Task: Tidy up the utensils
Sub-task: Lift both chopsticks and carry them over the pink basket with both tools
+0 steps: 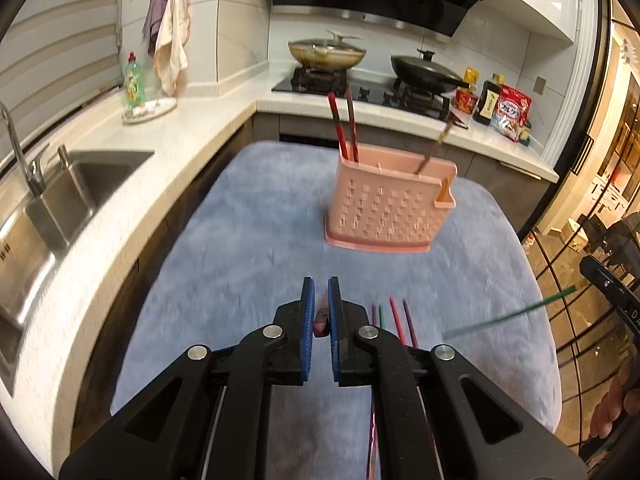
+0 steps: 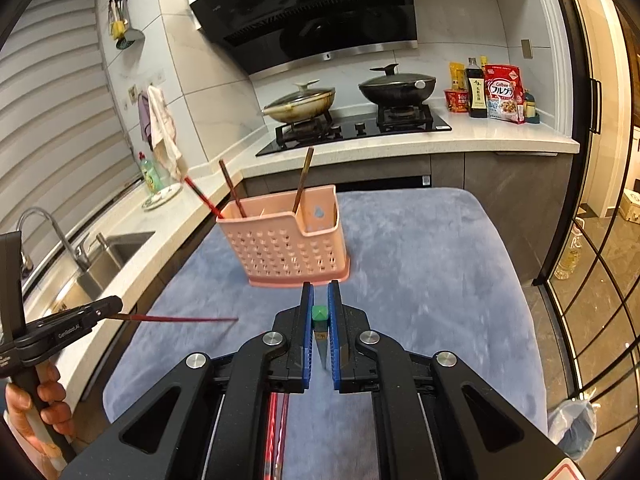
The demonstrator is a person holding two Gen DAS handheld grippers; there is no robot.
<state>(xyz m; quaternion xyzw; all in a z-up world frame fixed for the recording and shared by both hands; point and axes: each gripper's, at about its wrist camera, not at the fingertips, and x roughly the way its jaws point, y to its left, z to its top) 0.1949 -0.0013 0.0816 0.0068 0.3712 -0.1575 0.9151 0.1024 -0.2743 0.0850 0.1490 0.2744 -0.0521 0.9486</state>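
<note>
**Holder mid-table, loose chopsticks near us**

We see the holder (image 1: 390, 204) standing on the table (image 1: 248, 240), ahead of both tools. Three chopsticks (image 1: 347, 128) stand in it: two at its left end, one toward its right. Loose chopsticks (image 1: 400, 320) lie on the table just right of the left tool (image 1: 319, 292). Behind the table runs the stove (image 2: 352, 128) with two pans; the sink (image 1: 72, 188) sits left.

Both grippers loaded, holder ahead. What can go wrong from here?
1. The left hand-held gripper pinches the red chopstick near one end, so it may pivot or slip.
2. The green chopstick in the right hand-held gripper could miss the pink holder.
3. Chopsticks already standing may get knocked.
</note>
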